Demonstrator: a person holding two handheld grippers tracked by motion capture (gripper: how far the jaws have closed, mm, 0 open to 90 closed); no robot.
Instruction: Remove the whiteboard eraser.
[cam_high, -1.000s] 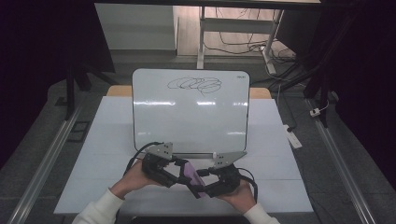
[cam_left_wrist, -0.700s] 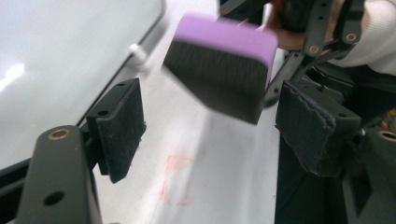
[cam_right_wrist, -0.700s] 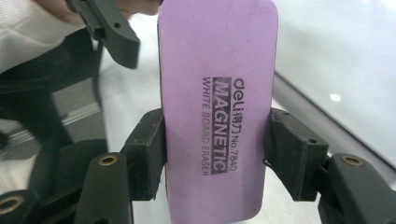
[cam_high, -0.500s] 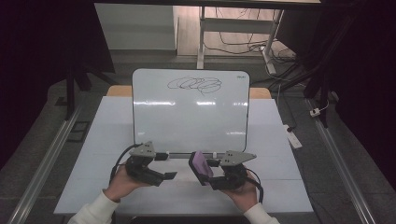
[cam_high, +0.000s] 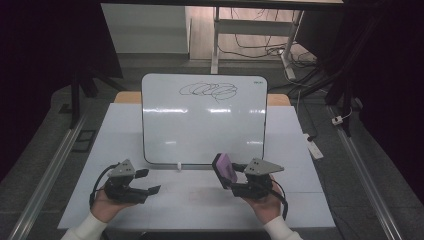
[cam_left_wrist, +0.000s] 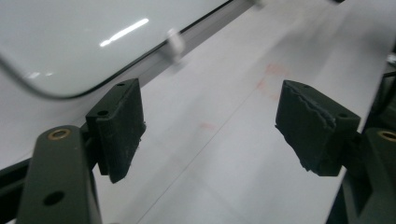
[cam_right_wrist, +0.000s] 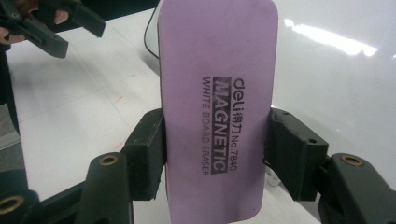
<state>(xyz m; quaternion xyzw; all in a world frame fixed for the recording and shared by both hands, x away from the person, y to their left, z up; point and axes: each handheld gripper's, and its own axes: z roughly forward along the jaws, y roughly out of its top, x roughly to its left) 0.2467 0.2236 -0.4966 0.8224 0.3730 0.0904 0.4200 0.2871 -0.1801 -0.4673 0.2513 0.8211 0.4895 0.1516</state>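
Note:
A whiteboard (cam_high: 204, 120) lies on the white table (cam_high: 200, 197), with a black scribble (cam_high: 209, 91) near its far edge. My right gripper (cam_high: 231, 176) is shut on a purple whiteboard eraser (cam_high: 224, 168), held just in front of the board's near edge. In the right gripper view the eraser (cam_right_wrist: 217, 107) stands upright between both pads, its printed label facing the camera. My left gripper (cam_high: 149, 182) rests at the table's front left, open with nothing in it. In the left gripper view its pads (cam_left_wrist: 119, 126) stand wide apart over bare table, the board's near corner (cam_left_wrist: 70, 51) beyond.
A small white clip (cam_high: 178, 165) sits at the board's near edge. Faint reddish smudges (cam_left_wrist: 271, 77) mark the table. A white power strip (cam_high: 315, 148) lies off the right side. Table legs and cables (cam_high: 250, 47) stand on the floor behind.
The two grippers were close together at the table's front centre a second ago. They have moved apart, the left going left with nothing in it, the right staying shut on the eraser.

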